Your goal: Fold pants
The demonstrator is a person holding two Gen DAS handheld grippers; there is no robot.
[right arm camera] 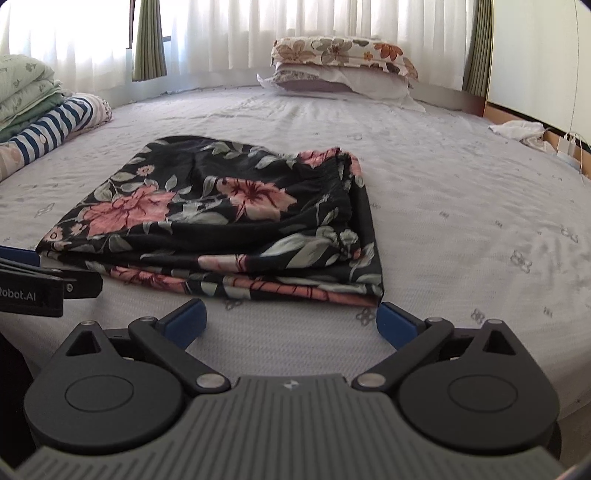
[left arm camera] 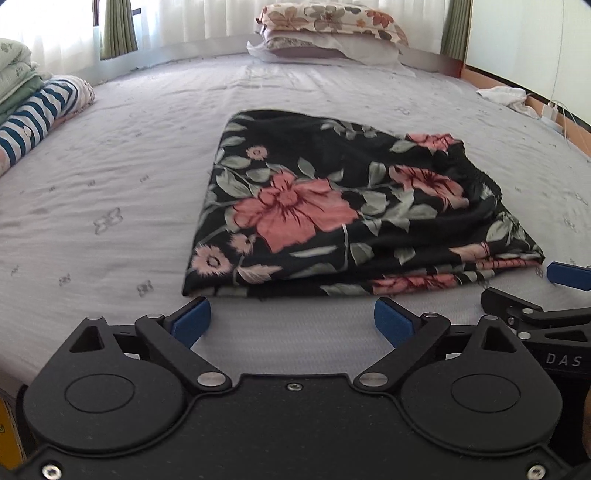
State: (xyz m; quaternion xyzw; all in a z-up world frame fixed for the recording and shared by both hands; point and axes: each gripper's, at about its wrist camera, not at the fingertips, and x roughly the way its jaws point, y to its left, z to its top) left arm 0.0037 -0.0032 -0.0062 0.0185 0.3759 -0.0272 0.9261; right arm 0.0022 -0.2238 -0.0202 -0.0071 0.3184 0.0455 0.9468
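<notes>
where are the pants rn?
Folded floral pants lie mid-bed on the grey sheet, just beyond both open grippers; pillows stacked behind.

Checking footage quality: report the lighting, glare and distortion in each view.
Left wrist view: backlit white curtains blown out, bed edge bowed by fisheye, black floral folded pants sharp. Right wrist view: same curtain glare, lavender bedsheet evenly lit.

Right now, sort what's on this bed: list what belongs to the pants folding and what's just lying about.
Part of the job:
- floral pants, already folded into a stack
- left gripper, open, empty
- right gripper, open, empty

Just lying about:
- stacked pillows at the head of the bed
- striped bedding
- folded green quilt
- white cloth
- charger
</notes>
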